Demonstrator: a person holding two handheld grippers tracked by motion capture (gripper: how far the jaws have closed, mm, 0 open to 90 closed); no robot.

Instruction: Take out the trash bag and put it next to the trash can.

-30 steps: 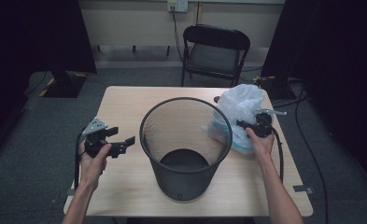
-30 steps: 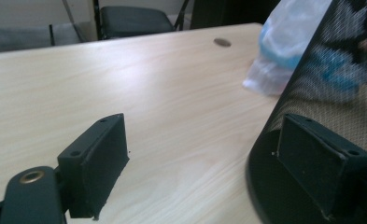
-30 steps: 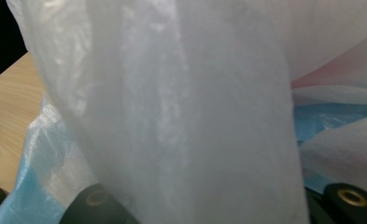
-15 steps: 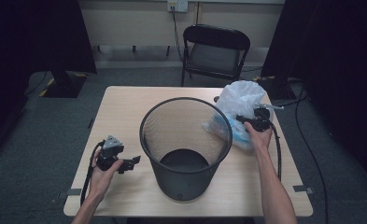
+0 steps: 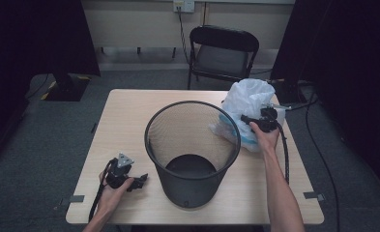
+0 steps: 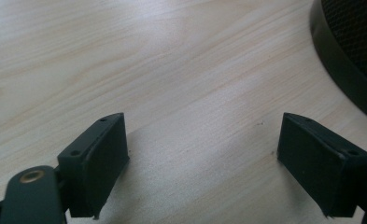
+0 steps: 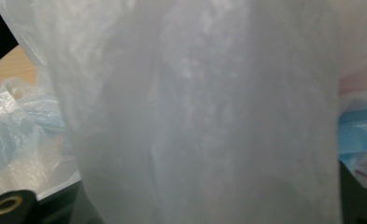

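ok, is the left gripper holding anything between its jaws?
No. In the left gripper view, the left gripper has its jaws wide apart with only bare table between them.

Black folding chair (image 5: 222,54) — behind table (image 5: 129,116)

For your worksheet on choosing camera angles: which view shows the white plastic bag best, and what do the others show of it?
The high view: the whole white plastic bag stands on the table right of the mesh bin. The right gripper view has it close and blurred, outline lost. The left gripper view looks at bare tabletop and the bin's edge.
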